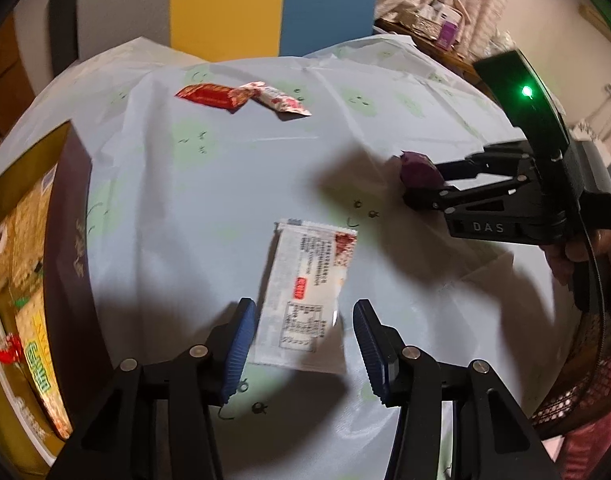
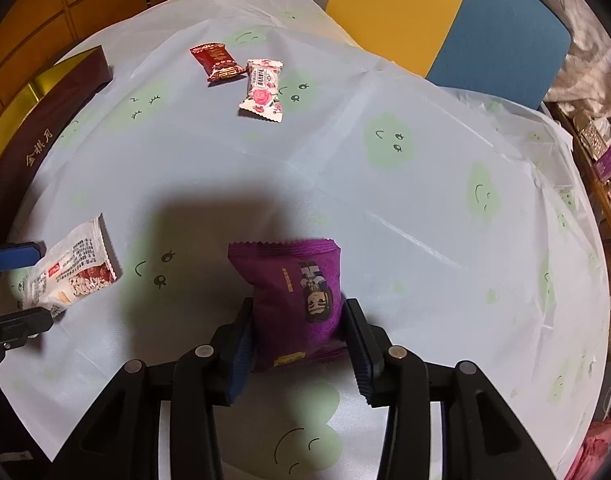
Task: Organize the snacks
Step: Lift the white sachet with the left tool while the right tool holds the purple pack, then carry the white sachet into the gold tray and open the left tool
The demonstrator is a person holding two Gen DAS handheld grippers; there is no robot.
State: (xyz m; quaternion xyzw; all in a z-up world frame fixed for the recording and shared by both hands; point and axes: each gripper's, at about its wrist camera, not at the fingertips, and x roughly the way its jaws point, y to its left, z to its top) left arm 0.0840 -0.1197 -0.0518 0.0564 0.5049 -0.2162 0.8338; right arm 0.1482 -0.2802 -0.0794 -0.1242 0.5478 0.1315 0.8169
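Left wrist view: the left gripper point(image 1: 301, 344) stands nearest, its blue pads spread to either side of a white snack packet point(image 1: 309, 292) lying flat on the pale tablecloth point(image 1: 185, 208); a gap shows at the right pad, while contact at the left pad cannot be told. Farther off, a red packet point(image 1: 207, 96) and a floral packet point(image 1: 275, 98) lie touching end to end. A dark box point(image 1: 71, 216) with a gold interior stands at the left edge. The right gripper point(image 1: 419, 184) appears at the right, a hand point(image 1: 565, 256) behind it, with a purple packet point(image 1: 419, 166) at its tips.

Right wrist view: the right gripper point(image 2: 299, 332) pinches the purple packet point(image 2: 297, 292) between both pads, the packet low over the tablecloth point(image 2: 385, 200). Only here are its printed face and serrated top edge legible. The white packet point(image 2: 71, 268) lies at the left between the left gripper's fingers point(image 2: 13, 256). The red packet point(image 2: 217, 62) and floral packet point(image 2: 263, 90) lie beyond, the box point(image 2: 45, 128) far left.
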